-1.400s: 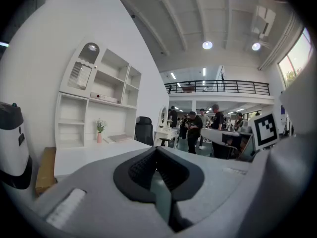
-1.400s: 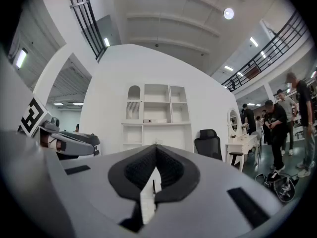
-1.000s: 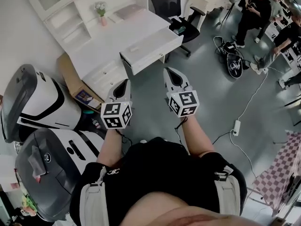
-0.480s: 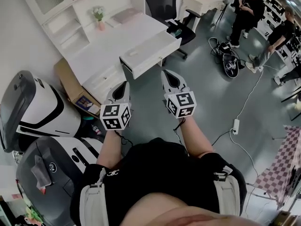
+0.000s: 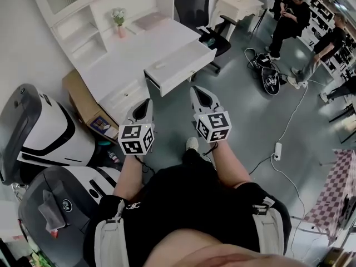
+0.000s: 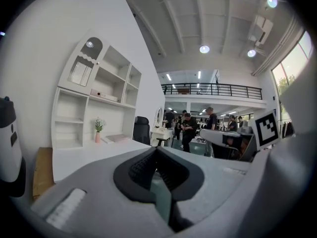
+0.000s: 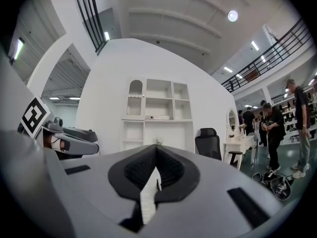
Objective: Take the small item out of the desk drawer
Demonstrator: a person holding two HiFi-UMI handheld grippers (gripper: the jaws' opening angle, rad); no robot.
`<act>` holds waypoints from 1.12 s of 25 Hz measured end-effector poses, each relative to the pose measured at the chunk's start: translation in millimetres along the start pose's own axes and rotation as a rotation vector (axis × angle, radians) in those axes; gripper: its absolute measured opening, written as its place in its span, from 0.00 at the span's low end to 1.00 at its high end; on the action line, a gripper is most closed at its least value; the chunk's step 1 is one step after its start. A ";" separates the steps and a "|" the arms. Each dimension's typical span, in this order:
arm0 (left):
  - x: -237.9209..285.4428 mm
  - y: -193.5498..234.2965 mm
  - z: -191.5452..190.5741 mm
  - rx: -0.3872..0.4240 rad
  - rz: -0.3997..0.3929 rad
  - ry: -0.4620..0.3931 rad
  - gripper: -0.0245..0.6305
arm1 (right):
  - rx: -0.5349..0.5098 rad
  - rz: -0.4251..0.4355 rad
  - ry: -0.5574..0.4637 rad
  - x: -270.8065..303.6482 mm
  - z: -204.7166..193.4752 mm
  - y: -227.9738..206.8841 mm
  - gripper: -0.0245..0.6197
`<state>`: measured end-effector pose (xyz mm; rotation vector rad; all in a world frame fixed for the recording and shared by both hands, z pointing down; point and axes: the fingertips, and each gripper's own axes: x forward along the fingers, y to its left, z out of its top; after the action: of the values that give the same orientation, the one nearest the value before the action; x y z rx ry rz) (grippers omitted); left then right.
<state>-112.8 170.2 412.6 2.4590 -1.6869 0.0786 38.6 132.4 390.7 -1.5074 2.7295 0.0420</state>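
Note:
The white desk (image 5: 130, 49) stands ahead of me with its drawer (image 5: 183, 68) pulled open. A small pale item (image 5: 160, 65) lies in the drawer near its left end. My left gripper (image 5: 147, 101) and right gripper (image 5: 197, 89) hover side by side over the floor, short of the drawer front, both shut and empty. In the left gripper view the jaws (image 6: 156, 150) are closed together, with the desk top (image 6: 84, 155) beyond. The right gripper view shows its jaws (image 7: 155, 148) closed and pointing at the shelf unit (image 7: 157, 115).
A black office chair (image 5: 196, 7) stands right of the desk, and a cardboard box (image 5: 83, 96) sits to its left. Two large white-and-grey machines (image 5: 41, 132) fill the left side. A cable and power strip (image 5: 277, 149) lie on the floor at right. People (image 5: 289, 18) are far right.
Both grippers stay shut and keep almost the same place before the drawer. The view has shifted slightly, and a shoe has come into sight below them.

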 end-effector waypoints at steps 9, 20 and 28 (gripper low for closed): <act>32.6 32.7 -3.5 -0.007 0.047 0.007 0.06 | -0.001 0.029 -0.004 51.9 -7.0 -16.8 0.03; 156.9 56.2 13.3 0.011 0.056 0.038 0.06 | 0.033 0.046 0.007 152.5 -19.7 -100.2 0.03; 269.9 79.8 34.4 0.021 0.083 0.063 0.06 | 0.046 0.086 0.035 244.5 -30.5 -174.1 0.03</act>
<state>-90.6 -112.3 422.4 2.3743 -1.7704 0.1820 55.5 -168.1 410.8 -1.3924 2.8000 -0.0456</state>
